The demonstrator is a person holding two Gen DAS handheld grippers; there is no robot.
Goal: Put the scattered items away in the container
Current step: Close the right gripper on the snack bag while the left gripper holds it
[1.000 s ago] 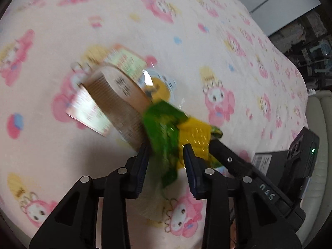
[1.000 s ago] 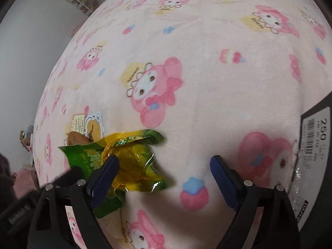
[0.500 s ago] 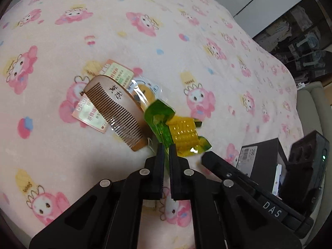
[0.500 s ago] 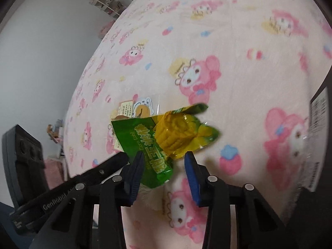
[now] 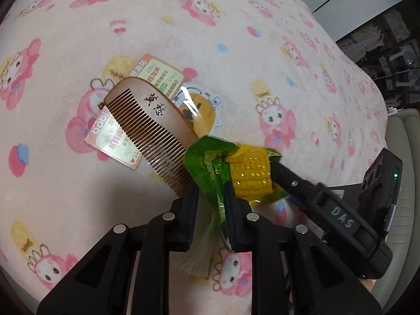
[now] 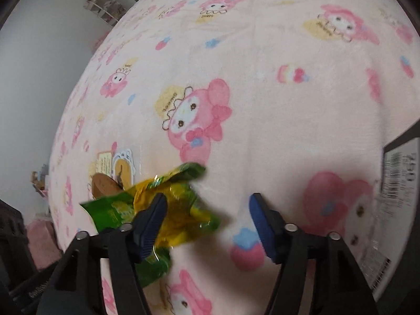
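A green and yellow corn snack packet (image 5: 236,173) hangs just above the pink cartoon blanket (image 5: 78,26). My left gripper (image 5: 210,191) stands partly open with the packet's green end between its fingers, and I cannot tell if it grips. My right gripper (image 6: 207,210) is open, its left finger (image 6: 152,218) against the packet (image 6: 173,218). It also shows in the left wrist view (image 5: 283,173), touching the packet's far end. A wooden comb (image 5: 152,128) lies on cards and a sticker sheet (image 5: 202,105).
A black box with a barcode label (image 6: 399,183) sits at the right edge of the blanket. A pale cushioned seat (image 5: 404,157) lies beyond the blanket's right side. White panels (image 5: 349,2) and shelves stand at the back.
My right gripper has opened wide and dropped lower off the packet. My left gripper's fingers have parted from nearly shut, with the packet still between them.
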